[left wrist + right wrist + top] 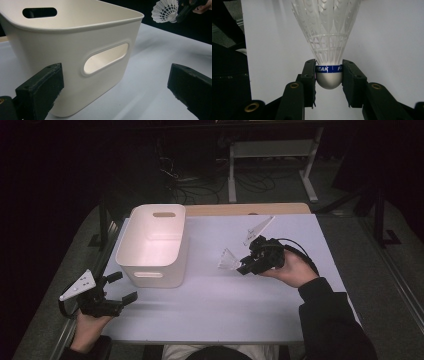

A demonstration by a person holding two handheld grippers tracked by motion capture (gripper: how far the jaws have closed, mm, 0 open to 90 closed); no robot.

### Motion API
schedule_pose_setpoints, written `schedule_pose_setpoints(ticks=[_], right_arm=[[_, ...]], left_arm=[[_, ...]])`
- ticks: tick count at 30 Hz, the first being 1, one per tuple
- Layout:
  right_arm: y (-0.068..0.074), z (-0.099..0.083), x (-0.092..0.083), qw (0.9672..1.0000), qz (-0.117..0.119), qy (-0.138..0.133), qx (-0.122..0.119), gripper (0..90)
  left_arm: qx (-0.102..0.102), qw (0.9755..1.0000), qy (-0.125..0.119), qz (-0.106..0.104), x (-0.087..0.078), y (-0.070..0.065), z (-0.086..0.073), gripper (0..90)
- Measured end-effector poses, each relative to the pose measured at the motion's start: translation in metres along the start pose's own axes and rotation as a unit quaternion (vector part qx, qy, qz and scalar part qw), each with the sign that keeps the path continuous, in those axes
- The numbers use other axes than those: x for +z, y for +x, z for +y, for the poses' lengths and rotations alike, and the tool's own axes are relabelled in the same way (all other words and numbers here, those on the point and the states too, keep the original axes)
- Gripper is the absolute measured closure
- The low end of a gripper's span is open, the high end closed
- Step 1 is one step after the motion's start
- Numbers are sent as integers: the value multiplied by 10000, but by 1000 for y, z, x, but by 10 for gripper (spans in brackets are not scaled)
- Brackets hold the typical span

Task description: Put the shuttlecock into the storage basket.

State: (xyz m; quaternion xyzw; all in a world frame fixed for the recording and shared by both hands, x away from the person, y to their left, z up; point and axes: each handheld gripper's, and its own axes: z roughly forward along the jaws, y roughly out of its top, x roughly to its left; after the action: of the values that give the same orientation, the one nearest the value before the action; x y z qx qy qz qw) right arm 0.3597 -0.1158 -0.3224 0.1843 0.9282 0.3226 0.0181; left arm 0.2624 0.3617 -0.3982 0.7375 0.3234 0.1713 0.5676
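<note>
A white plastic shuttlecock (329, 37) with a blue band round its cork is clamped by the cork between the jaws of my right gripper (329, 72). In the high view the shuttlecock (229, 260) sticks out leftward from the right gripper (246, 266), above the middle of the white table (210, 310). A white bin (152, 245) with handle slots stands left of it, empty inside. My left gripper (121, 291) is open near the table's front left corner, pointing at the bin's near wall (82, 62). The left gripper view also catches the shuttlecock (165, 11) at top right.
A wooden strip (247, 209) runs along the table's far edge. Beyond it are a metal stand (272, 150) and cables (200, 185) on a dark floor. Bare table surface lies in front of the bin and to the right of it.
</note>
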Motion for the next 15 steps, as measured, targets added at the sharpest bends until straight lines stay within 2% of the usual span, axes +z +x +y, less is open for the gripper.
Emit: schedule_pose_setpoints(ticks=[15], right_arm=[[-2,21,-9,9999,-79,13,-108,640]], left_arm=[[2,10000,7,-5,0,0,0,3]])
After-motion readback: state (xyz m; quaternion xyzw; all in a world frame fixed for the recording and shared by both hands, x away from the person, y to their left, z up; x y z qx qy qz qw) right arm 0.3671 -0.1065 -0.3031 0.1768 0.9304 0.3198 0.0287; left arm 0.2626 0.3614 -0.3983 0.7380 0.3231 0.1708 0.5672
